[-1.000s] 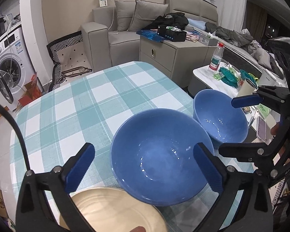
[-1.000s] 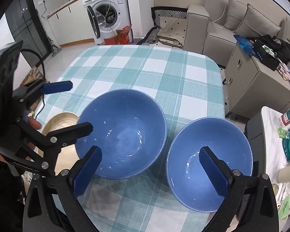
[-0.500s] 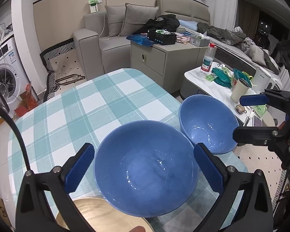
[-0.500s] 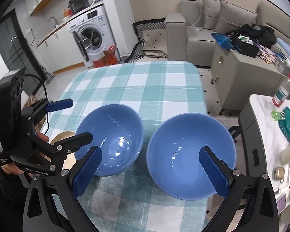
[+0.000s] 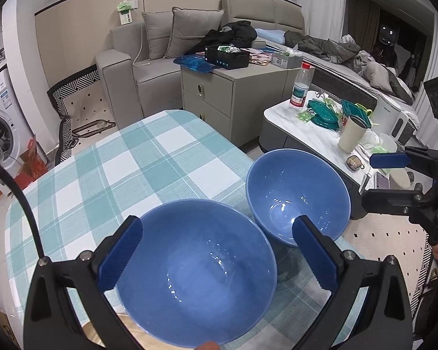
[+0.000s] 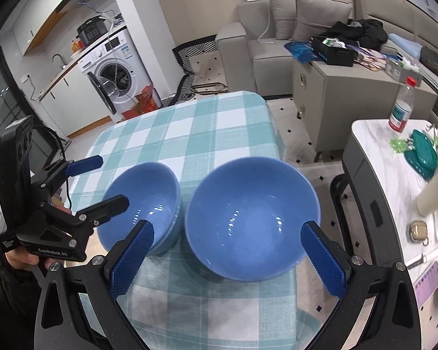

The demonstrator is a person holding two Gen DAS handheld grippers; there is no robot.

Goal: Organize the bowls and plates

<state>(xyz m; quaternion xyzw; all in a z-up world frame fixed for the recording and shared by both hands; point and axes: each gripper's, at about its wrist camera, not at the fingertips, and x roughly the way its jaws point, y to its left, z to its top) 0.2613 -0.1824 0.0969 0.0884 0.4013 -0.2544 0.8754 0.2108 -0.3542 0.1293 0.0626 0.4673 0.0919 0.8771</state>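
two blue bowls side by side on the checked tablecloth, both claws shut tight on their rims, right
Not quite. The two blue bowls, left bowl and right bowl, do sit side by side on the checked tablecloth, but both wrist views show the left claw and right claw open, gripping neither rim.

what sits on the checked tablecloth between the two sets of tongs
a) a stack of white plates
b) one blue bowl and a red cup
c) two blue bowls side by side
c: the left tongs frame one blue bowl and the right tongs frame the other blue bowl, both on the checked tablecloth.
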